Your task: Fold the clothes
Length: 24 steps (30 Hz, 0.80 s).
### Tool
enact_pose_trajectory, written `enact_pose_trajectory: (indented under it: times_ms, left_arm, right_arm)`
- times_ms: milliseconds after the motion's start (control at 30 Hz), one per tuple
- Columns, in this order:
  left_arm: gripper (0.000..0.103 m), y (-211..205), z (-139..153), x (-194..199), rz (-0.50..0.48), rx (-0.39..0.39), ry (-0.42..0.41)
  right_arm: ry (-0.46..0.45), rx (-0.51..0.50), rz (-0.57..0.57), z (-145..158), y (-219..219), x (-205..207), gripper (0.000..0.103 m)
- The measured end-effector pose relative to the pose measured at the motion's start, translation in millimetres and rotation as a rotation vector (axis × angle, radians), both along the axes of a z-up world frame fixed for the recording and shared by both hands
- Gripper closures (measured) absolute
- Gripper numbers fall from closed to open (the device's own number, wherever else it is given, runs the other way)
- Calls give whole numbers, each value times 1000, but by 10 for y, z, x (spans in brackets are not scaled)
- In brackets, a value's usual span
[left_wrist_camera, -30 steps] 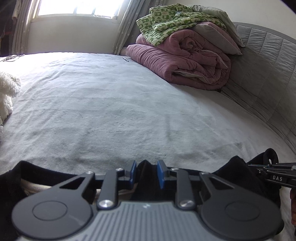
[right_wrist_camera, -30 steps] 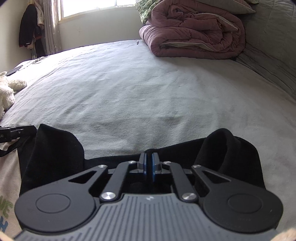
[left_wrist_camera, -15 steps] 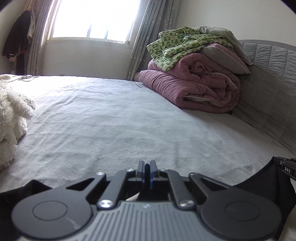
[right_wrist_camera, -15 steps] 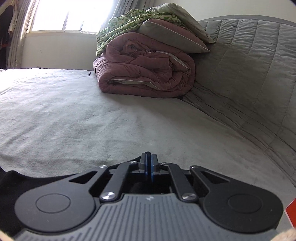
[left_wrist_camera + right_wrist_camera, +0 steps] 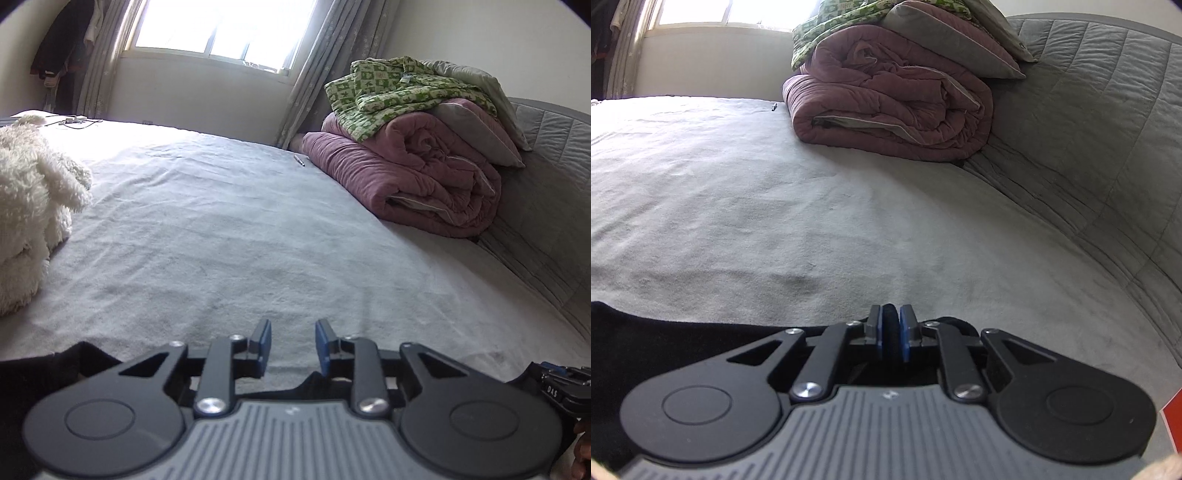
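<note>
Right claw (image 5: 891,334) pinches the black garment (image 5: 665,343) to anchor that edge; left claw (image 5: 291,347) gapes wide, empty, free to regrip.

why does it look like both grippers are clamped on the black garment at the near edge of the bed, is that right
Not quite. Only the right gripper is clamped on the black garment; the right wrist view shows dark cloth pinched between its blue pads. In the left wrist view the left gripper stands open, with bare bed sheet visible between its pads and the garment lying below it at the near edge.
</note>
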State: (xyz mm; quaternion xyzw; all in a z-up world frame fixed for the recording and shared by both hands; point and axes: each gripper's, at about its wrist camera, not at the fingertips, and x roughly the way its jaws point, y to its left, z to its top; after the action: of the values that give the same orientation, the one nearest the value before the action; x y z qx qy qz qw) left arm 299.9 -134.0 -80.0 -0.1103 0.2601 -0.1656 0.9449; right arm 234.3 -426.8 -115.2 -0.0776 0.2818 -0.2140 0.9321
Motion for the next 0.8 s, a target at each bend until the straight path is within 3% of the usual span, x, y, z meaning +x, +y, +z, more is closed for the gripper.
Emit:
enact_pose_trajectory:
  times_ms: [100, 300, 533, 667, 800]
  left_arm:
    - [67, -145, 129, -110, -65, -5, 1]
    - [65, -629, 211, -209, -188, 27, 63]
    - [65, -1003, -114, -342, -313, -107, 80]
    - [65, -1133, -337, -381, -345, -39, 85]
    - [65, -1114, -343, -370, -360, -71, 89]
  right_arm:
    - [-17, 50, 32, 124, 7, -62, 56]
    - [-66, 94, 20, 387, -39, -190, 55]
    - [-25, 227, -130, 452, -381, -265, 55]
    - [4, 254, -176, 428, -491, -312, 55]
    - [-70, 260, -190, 639, -454, -479, 54]
